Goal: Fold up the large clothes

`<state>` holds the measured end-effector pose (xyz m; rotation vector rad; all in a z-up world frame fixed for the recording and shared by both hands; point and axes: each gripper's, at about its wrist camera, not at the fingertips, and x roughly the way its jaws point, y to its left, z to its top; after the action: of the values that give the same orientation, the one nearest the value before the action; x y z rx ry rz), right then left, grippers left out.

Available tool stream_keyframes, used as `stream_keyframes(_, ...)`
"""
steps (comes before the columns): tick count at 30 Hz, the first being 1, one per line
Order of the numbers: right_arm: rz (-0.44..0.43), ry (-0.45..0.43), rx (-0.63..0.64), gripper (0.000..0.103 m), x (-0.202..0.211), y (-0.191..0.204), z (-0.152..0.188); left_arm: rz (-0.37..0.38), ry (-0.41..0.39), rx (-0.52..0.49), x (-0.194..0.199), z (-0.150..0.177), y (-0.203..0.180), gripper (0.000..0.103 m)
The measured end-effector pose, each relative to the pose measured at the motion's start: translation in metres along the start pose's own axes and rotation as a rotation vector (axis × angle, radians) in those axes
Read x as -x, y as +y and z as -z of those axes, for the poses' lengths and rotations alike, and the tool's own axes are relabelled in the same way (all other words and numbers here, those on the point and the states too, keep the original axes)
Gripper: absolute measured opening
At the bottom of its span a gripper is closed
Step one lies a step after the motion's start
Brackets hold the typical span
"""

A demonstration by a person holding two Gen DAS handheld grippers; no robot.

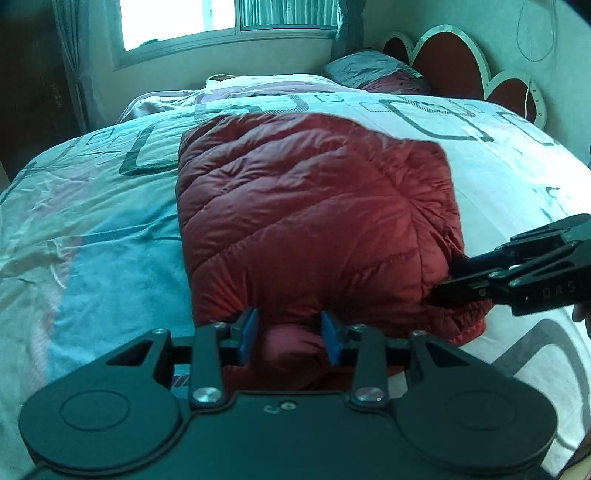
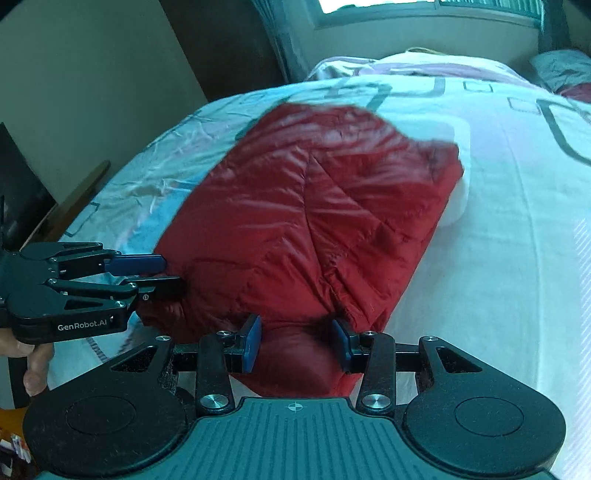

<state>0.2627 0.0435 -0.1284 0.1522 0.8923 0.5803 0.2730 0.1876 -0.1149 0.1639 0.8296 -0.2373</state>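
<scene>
A red quilted puffer jacket lies folded in a thick bundle on the bed, its far edge blurred. My left gripper is at the near edge, with a bulge of red fabric filling the gap between its blue pads. From the right, my right gripper clamps the jacket's near right corner. In the right wrist view the jacket swells between the pads of my right gripper, and my left gripper bites the near left corner. A person's hand holds its handle.
The bed's patterned white and pale blue cover spreads around the jacket. Pillows and a red scalloped headboard are at the far right, a window with curtains behind. Dark furniture stands off the bed's left side.
</scene>
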Motion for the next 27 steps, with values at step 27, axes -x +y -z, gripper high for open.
stream_keyframes(27,0.017,-0.094,0.039,0.042,0.06,0.004,0.011,0.014,-0.079,0.134,0.052,0.006,0.013,0.049)
